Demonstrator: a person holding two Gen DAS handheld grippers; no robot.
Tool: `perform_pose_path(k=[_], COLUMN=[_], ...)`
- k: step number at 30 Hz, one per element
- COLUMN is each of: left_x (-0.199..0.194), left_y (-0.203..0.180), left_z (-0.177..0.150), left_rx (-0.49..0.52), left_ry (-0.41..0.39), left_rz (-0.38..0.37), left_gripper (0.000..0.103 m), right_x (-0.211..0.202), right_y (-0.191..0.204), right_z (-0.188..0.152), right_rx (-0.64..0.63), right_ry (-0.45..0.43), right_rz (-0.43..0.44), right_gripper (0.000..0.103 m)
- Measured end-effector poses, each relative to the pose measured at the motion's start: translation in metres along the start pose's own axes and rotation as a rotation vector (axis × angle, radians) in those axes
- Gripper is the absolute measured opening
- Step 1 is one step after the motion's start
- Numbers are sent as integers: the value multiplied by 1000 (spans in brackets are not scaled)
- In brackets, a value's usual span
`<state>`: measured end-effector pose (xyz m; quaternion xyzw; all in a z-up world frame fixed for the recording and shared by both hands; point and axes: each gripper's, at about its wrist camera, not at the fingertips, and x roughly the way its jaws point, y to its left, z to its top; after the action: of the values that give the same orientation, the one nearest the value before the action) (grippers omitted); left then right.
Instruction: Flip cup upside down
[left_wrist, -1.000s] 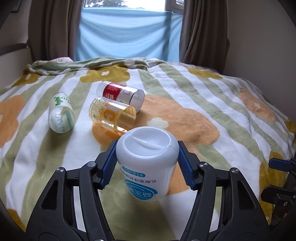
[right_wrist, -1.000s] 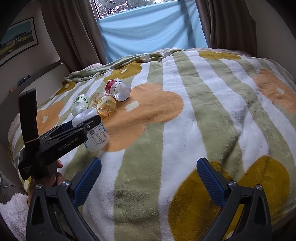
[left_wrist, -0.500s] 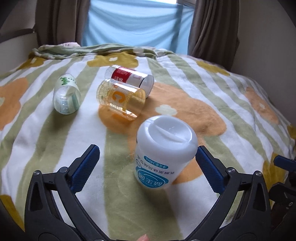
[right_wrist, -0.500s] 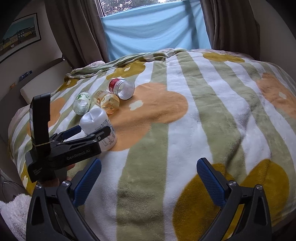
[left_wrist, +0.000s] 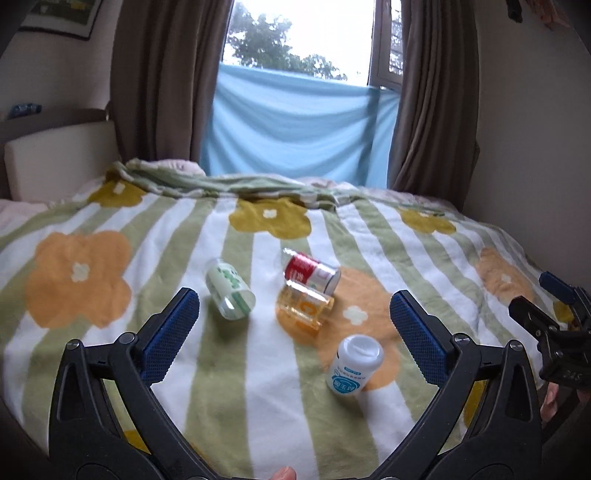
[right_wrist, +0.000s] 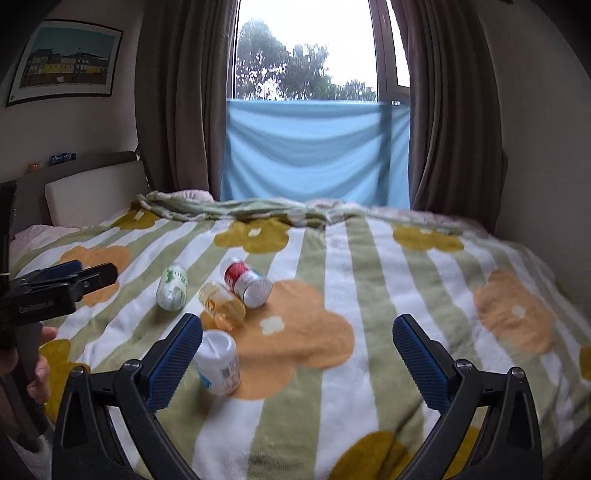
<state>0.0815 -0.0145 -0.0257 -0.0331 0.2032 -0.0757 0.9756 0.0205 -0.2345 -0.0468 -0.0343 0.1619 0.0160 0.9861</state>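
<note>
A white cup with a blue label (left_wrist: 354, 365) stands upside down on the striped flower blanket (left_wrist: 258, 406), leaning slightly; in the right wrist view the white cup (right_wrist: 218, 363) sits just behind my right gripper's left finger. Three other cups lie on their sides beyond it: a green-print cup (left_wrist: 231, 294), an amber cup (left_wrist: 303, 308) and a red-label cup (left_wrist: 312, 275). My left gripper (left_wrist: 295, 332) is open, raised and pulled back, holding nothing. My right gripper (right_wrist: 297, 352) is open and empty too. The left gripper (right_wrist: 59, 286) also shows at the right wrist view's left edge.
The bed fills both views, with a padded headboard (left_wrist: 59, 158) at the left, brown curtains (left_wrist: 166, 81) and a blue cloth (left_wrist: 295, 122) over the window behind. A wall (left_wrist: 535, 129) borders the bed's right side. A hand (right_wrist: 37, 369) grips the left tool.
My left gripper let go of the white cup, opened wide, then drew back and up. The cup stays upside down on the blanket. The right gripper also rose and tilted up.
</note>
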Motion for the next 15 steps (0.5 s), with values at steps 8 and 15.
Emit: perform_pose_path(k=[8, 15], left_x=[-57, -69], left_y=[5, 9], left_z=[11, 4], left_rx=[54, 39], left_ry=[-94, -127], left_rz=[37, 12], left_gripper=[103, 103], right_x=[-30, -43], right_y=[27, 28], right_z=[26, 17], right_rx=[-2, 26], right_ry=[-124, -129], right_rz=[-48, -91], right_gripper=[103, 103])
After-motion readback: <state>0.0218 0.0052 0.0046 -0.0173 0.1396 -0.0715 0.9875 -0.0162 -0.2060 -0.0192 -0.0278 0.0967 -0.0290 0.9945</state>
